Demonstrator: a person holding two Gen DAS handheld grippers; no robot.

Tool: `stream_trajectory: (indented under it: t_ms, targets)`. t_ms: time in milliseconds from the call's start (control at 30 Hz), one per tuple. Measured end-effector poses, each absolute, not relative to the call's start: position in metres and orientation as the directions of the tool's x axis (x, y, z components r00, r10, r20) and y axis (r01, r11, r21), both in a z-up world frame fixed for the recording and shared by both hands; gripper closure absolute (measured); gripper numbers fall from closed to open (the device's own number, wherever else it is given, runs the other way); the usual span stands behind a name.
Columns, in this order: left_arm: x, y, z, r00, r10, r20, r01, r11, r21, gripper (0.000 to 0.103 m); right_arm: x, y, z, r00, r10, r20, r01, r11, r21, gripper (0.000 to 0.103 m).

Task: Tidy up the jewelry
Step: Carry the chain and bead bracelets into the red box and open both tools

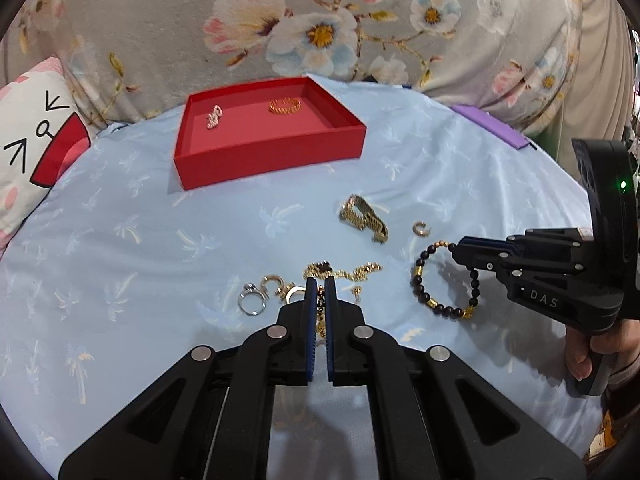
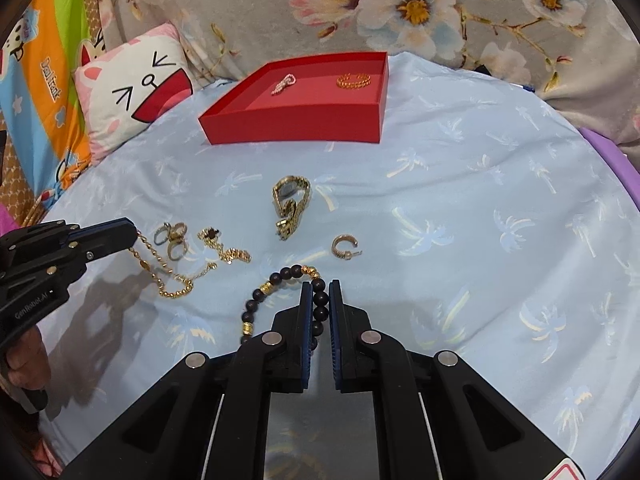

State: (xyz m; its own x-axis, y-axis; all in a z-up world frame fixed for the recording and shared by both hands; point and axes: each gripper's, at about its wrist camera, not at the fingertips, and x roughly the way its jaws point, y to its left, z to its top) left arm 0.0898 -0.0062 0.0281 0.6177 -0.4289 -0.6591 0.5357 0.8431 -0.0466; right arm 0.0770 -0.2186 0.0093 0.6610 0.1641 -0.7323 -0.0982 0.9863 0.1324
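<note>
A red tray [image 1: 272, 162] [image 2: 296, 124] sits at the back of the blue cloth, holding a pink chain [image 1: 215, 116] [image 2: 283, 83] and a gold band bracelet [image 1: 285, 105] [image 2: 353, 80]. My left gripper [image 1: 320, 280] [image 2: 134, 236] is shut on a gold chain necklace [image 2: 168, 276] [image 1: 320, 308], which trails onto the cloth. My right gripper [image 2: 320, 284] [image 1: 454, 247] is shut on a dark beaded bracelet [image 2: 280, 280] [image 1: 424, 284]. A gold watch [image 1: 364, 218] [image 2: 290, 204], a hoop earring [image 1: 421, 229] [image 2: 344, 246], several rings [image 1: 264, 294] [image 2: 174, 238] and a clover chain [image 1: 344, 270] [image 2: 224, 246] lie loose.
A cat-face pillow [image 1: 36, 144] [image 2: 136, 88] lies at the left edge. A floral fabric [image 1: 320, 20] rises behind the tray. A purple object [image 1: 490, 126] sits at the back right. Blue palm-print cloth [image 2: 480, 200] covers the surface.
</note>
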Motion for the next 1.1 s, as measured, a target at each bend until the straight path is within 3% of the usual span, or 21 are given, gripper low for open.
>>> stream_trajectory:
  t_ms: [200,533,867,1100]
  targets:
    - [0.093,0.004,0.065,0.658,-0.441,-0.61,0.519,0.853,-0.057,0.1,0.073,-0.223,0.032,0.697,0.186,-0.692,-0.108,0.982,0.155,0.096]
    - [0.123,-0.001,0.136,0.763,-0.383,-0.52,0.474,0.879,0.05,0.1,0.102,-0.222,0.082,0.732,0.178,-0.657,-0.146,0.984,0.105,0.096]
    - [0.198,-0.027,0.154,0.795,-0.338,-0.503,0.43,0.899,0.076,0.1,0.197,-0.219,0.123,0.752,0.161,-0.639,-0.142,0.986,0.082,0.096]
    - [0.273,-0.044,0.148,0.806,-0.288,-0.517,0.382,0.92,0.083,0.1,0.285,-0.207,0.112,0.728,0.14,-0.671,-0.119,0.99,0.078,0.096]
